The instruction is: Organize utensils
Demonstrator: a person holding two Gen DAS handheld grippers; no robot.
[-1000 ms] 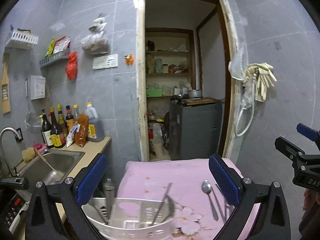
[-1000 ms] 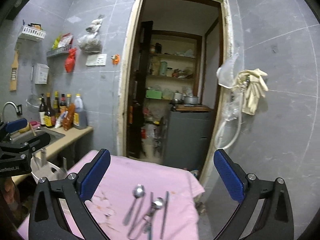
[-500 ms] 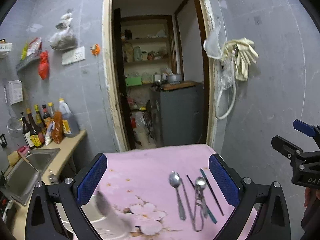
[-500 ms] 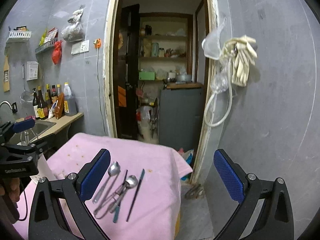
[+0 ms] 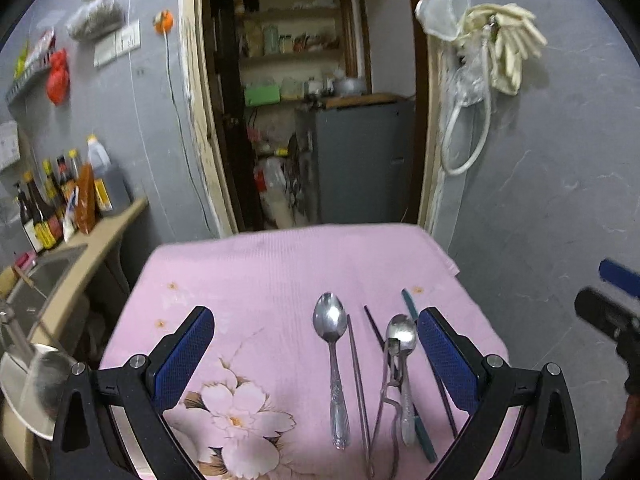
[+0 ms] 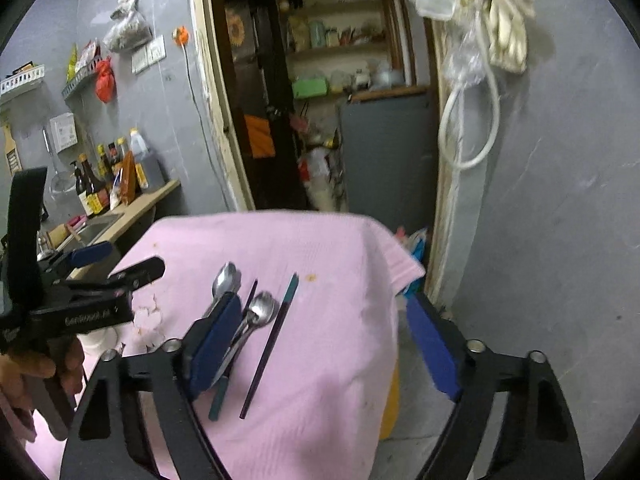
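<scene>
Right gripper [image 6: 320,344] closing over the chopstick [image 6: 269,344] (nothing pinched yet); left gripper [image 5: 316,344] spread above the spoon [image 5: 334,356].

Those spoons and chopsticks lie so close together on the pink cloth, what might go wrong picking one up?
The closing right gripper might catch two pieces at once: the smaller steel spoon overlaps wire tongs and a teal chopstick. Thin, flat chopsticks may slip from the pads. Dragging could bunch the pink cloth near its hanging edge.
</scene>
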